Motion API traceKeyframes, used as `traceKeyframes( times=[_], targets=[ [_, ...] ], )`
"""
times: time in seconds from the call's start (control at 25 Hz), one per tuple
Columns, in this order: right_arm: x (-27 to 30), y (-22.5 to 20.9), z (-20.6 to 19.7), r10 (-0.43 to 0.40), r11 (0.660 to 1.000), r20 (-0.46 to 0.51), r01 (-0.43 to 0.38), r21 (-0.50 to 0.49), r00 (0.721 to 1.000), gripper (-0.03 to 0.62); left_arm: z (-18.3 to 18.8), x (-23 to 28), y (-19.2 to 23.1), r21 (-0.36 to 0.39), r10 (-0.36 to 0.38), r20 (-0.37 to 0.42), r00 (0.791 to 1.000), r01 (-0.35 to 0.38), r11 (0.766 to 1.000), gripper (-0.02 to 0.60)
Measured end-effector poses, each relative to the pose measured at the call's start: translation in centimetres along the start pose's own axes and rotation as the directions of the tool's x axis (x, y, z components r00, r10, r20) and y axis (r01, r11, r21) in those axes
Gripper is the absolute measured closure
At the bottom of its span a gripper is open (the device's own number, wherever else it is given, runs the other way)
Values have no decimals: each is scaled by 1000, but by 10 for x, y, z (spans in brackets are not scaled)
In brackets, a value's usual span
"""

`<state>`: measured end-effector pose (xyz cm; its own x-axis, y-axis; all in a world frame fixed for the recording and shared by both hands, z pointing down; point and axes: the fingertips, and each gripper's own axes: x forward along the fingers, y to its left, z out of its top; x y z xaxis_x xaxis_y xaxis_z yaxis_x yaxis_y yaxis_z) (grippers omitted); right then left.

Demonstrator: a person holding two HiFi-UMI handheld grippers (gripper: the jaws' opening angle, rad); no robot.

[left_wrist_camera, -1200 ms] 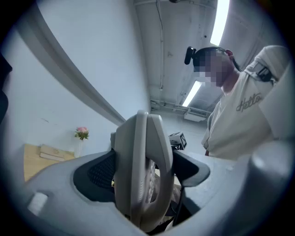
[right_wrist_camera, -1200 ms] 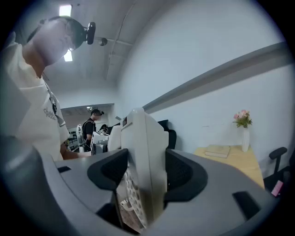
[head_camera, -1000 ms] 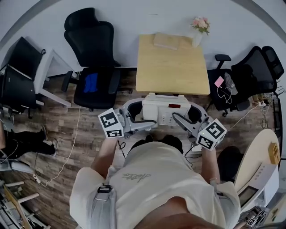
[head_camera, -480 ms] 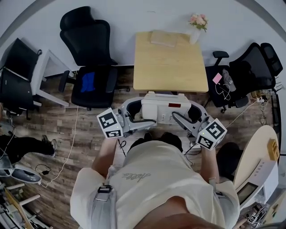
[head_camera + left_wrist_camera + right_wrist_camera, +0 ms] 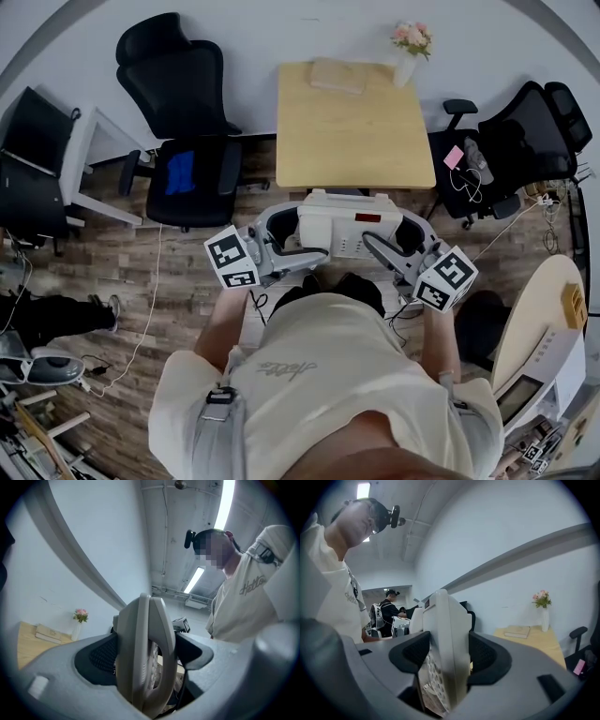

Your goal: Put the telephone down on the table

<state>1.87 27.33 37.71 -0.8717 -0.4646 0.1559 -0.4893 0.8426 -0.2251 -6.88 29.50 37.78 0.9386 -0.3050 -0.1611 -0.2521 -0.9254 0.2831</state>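
We hold the white telephone (image 5: 343, 231) in the air over the floor, just on the near side of the wooden surface (image 5: 356, 141). The left gripper (image 5: 279, 246) and right gripper (image 5: 401, 247) each have their fingers clamped on one end. By our judgement, nothing is set down yet.

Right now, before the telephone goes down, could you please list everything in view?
telephone: one, white, held in the air short of the table
table: one, light wood, ahead of the person
book: one, pale, table's far edge
vase of flowers: one, white with pink blooms, table's far right corner
office chairs: at least two, black, beside the table
left hand-held gripper: one, grey, shut on the telephone's left end
right hand-held gripper: one, grey, shut on its right end
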Motion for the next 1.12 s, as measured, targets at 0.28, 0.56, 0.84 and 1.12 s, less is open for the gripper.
traceKeyframes(
  times=[0.28,0.56,0.84,1.12],
  targets=[
    [4,-5,1,-14,1000,-2,14,8,1000,350,1,1,7,-7,-12,-1,1000,12,1000,193],
    [5,-13,5,-37,999,-4,37,19,999,350,5,6,15,-18,-29,-6,1000,29,999,193],
    [9,-29,6,-30,998,9,30,51,1000,350,7,15,29,-33,-18,-4,1000,17,999,193],
    [10,-57,23,3,996,65,-9,85,998,350,29,37,47,-1,12,-16,1000,-12,1000,193]
  ],
)
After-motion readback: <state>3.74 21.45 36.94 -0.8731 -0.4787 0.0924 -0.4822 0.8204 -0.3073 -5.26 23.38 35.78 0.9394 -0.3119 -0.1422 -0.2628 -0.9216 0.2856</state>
